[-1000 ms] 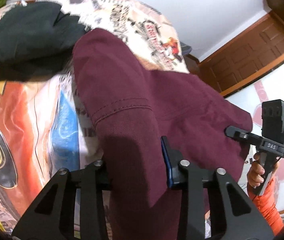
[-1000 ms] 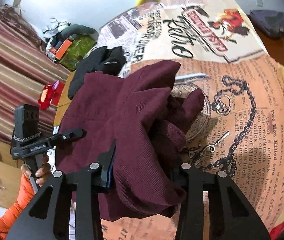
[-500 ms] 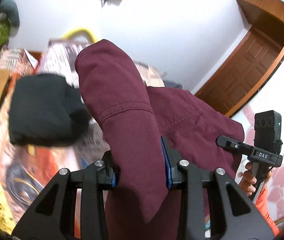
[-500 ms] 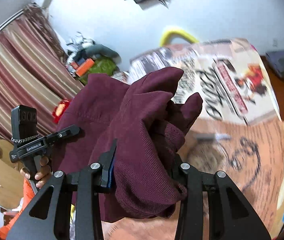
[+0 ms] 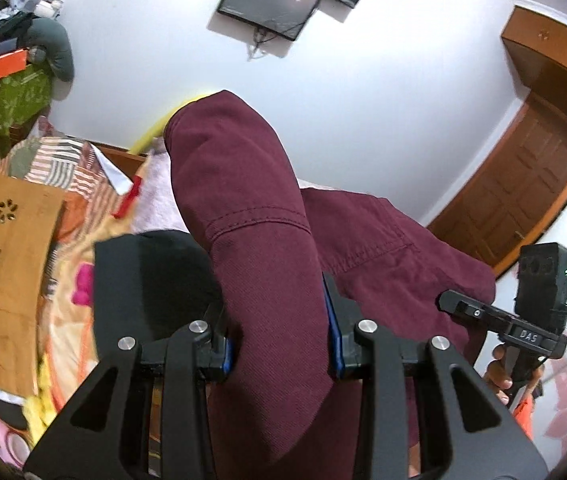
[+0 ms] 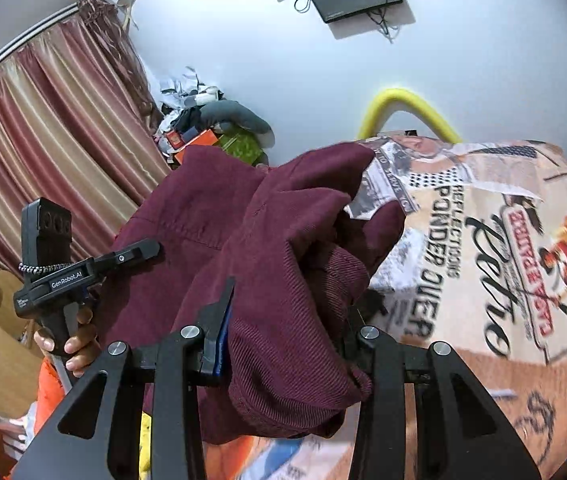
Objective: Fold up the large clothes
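Left wrist view: the left gripper has its jaws clamped on a thick fold of one maroon garment, which rises between the blue-lined fingers and stands up in front of the lens. The cloth is raised off the bed, judged to be so that it hangs free and can be spread or doubled over before it is laid down. The same garment runs across to the right gripper, seen at the right edge with a hand on its handle; the stretch of fabric between the two tools looks slack rather than taut. One black garment lies on the bed just behind the left jaws, apart from the work in hand. One wall screen and one wooden door are in view. Right wrist view: the right gripper has its jaws closed on a bunched, heavily creased part of the maroon garment, so the hold takes several layers at once. The left gripper shows at the left, its tip against the cloth, held by one hand. Below lies the bed with its printed cover, the likely landing place. Count: two grippers, both gripping; one maroon garment held aloft between them; one black garment lying aside. Folding is judged not yet begun, as no flat crease is visible.
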`<act>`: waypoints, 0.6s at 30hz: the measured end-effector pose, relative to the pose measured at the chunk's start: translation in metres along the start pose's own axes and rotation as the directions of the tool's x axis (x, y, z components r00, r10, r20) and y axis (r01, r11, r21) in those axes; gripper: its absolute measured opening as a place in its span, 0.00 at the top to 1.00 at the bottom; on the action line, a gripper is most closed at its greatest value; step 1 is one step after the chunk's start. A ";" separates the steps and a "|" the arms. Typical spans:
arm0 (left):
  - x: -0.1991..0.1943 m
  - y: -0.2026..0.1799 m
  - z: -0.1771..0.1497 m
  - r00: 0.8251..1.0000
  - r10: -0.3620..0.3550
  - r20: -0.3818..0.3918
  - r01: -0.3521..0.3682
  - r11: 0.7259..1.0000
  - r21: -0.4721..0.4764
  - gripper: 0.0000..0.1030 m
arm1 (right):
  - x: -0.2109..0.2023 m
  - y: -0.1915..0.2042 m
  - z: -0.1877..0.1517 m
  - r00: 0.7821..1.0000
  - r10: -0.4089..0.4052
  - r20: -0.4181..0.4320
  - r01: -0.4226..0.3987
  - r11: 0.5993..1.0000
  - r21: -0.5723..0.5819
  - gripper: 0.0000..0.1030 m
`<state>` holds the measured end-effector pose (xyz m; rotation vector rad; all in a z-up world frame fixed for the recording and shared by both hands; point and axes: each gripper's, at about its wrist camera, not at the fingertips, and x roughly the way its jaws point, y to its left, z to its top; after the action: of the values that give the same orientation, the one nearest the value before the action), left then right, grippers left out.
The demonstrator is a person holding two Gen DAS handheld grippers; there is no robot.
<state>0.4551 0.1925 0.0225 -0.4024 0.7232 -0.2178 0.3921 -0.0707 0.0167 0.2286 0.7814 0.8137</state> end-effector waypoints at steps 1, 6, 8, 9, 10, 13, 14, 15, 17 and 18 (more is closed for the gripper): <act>0.007 0.006 0.004 1.000 0.020 -0.001 -0.020 1.000 0.010 0.67 | 0.012 0.001 0.005 1.000 0.014 0.002 -0.014 1.000 -0.009 0.67; 0.046 0.042 0.009 0.995 0.100 0.006 -0.100 0.992 0.073 0.68 | 0.052 0.017 0.016 1.000 -0.015 0.013 0.017 0.992 -0.121 0.67; 0.065 0.061 0.006 0.988 0.147 0.038 -0.150 0.985 0.087 0.74 | 0.080 0.017 0.014 0.997 -0.066 -0.035 0.061 0.989 -0.134 0.67; 0.073 0.071 0.005 0.989 0.143 0.035 -0.145 0.987 0.069 0.78 | 0.100 0.011 0.009 0.991 -0.112 -0.070 0.102 0.987 -0.126 0.67; 0.082 0.084 0.004 0.990 0.141 0.018 -0.141 0.990 0.031 0.78 | 0.115 0.005 0.006 0.985 -0.141 -0.100 0.129 0.984 -0.121 0.67; 0.112 0.118 -0.007 0.979 0.193 -0.073 -0.196 0.980 -0.044 0.78 | 0.146 -0.021 -0.015 0.973 -0.185 -0.137 0.175 0.981 -0.083 0.67; 0.122 0.126 -0.013 0.972 0.205 -0.112 -0.211 0.976 -0.043 0.78 | 0.145 -0.026 -0.016 0.973 -0.192 -0.128 0.183 0.980 -0.075 0.67; 0.129 0.132 -0.019 0.966 0.214 -0.142 -0.222 0.974 -0.040 0.78 | 0.142 -0.036 -0.019 0.973 -0.197 -0.117 0.191 0.980 -0.057 0.67; 0.139 0.139 -0.033 0.959 0.229 -0.169 -0.237 0.971 -0.027 0.78 | 0.136 -0.057 -0.022 0.980 -0.152 -0.129 0.157 0.987 0.027 0.66; 0.141 0.139 -0.037 0.958 0.235 -0.162 -0.241 0.970 -0.015 0.78 | 0.135 -0.066 -0.025 0.981 -0.136 -0.137 0.145 0.988 0.060 0.66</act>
<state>0.5407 0.2612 -0.1460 -0.3295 0.9269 -0.0093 0.4696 -0.0198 -0.1043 0.1801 0.9411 0.6735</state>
